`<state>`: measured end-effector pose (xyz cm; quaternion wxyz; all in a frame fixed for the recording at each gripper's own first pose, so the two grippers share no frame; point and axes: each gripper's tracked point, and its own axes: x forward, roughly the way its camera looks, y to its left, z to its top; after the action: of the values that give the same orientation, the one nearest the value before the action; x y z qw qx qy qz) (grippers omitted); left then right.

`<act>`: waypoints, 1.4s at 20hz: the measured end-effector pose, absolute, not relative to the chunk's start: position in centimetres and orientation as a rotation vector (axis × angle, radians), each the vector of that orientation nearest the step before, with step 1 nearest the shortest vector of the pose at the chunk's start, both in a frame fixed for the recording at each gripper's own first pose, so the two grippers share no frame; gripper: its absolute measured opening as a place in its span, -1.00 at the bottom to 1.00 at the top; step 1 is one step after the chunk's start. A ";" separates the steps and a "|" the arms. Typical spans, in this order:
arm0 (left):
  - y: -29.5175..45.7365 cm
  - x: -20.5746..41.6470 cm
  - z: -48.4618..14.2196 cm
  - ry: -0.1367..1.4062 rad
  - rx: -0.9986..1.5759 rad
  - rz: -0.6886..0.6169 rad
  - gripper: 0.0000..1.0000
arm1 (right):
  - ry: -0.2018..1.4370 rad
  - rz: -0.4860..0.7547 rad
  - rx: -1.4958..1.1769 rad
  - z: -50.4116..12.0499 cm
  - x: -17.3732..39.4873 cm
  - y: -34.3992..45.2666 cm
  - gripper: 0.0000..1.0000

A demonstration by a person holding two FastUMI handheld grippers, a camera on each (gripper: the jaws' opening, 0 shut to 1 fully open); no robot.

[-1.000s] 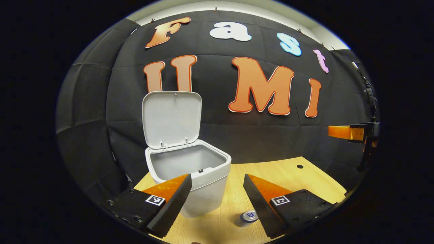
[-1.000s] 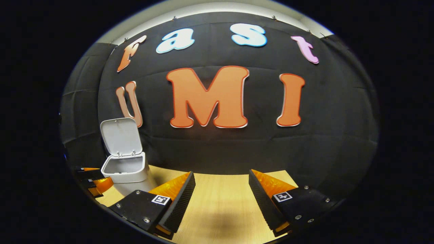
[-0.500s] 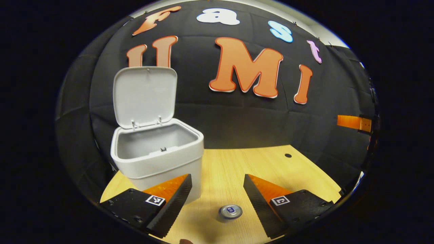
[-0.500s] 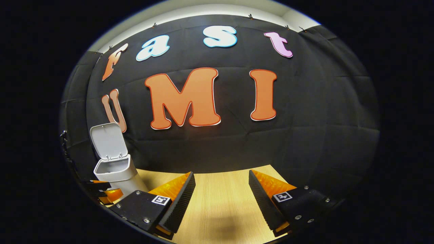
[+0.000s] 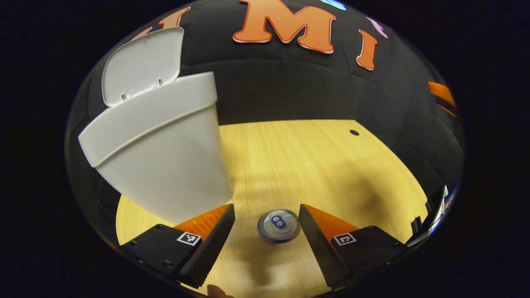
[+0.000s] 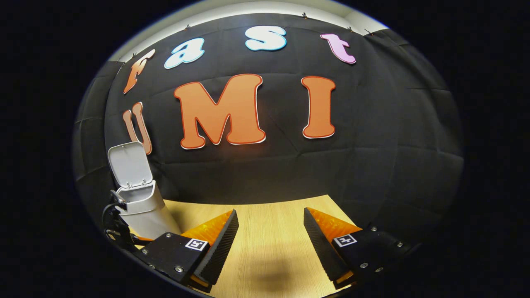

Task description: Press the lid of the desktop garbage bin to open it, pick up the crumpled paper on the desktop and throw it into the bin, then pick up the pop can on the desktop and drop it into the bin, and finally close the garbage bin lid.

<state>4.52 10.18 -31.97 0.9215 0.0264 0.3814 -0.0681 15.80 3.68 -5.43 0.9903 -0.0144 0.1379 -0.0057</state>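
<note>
The left gripper [image 5: 267,225] hangs with jaws spread wide, a can [image 5: 278,225] standing upright between them untouched, the bin [image 5: 161,153] beside its left finger, lid [image 5: 140,62] up. The right gripper [image 6: 271,236] is open over bare table [image 6: 269,256].

Upright pop can [image 5: 278,225] between the spread fingers of the left tool [image 5: 267,231] — untouched — bin [image 5: 161,153] beside

bin [image 5: 165,165]: white — plain, no pattern
lid [image 5: 140,66]: white, paler grey on its inner face
pop can [image 5: 279,225]: silver top, blue tab and blue side
bench [image 5: 314,165]: light wood — fine straight grain
booth wall [image 6: 372,136]: black cloth
</note>
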 end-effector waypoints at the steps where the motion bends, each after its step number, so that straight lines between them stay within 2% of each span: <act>1: 10.0 4.1 -32.8 0.814 0.057 -0.143 0.99 | 0.284 -0.013 -0.029 -5.7 15.8 3.5 0.89; 3: 9.1 5.2 -33.0 0.779 0.010 -0.159 1.00 | 0.297 -0.018 -0.028 -6.3 15.8 3.2 0.89; 8: 8.4 5.4 -33.2 0.810 0.034 -0.175 0.99 | 0.319 -0.025 -0.017 -7.1 16.0 2.4 0.89; 28: 10.1 3.8 -35.1 0.876 -0.005 -0.124 0.97 | 0.344 -0.034 0.044 -8.2 16.6 1.8 0.88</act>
<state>3.80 10.12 -35.09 0.9038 -0.0022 0.4237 -0.0598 16.58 1.83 -8.21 0.9849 0.0218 0.1712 -0.0168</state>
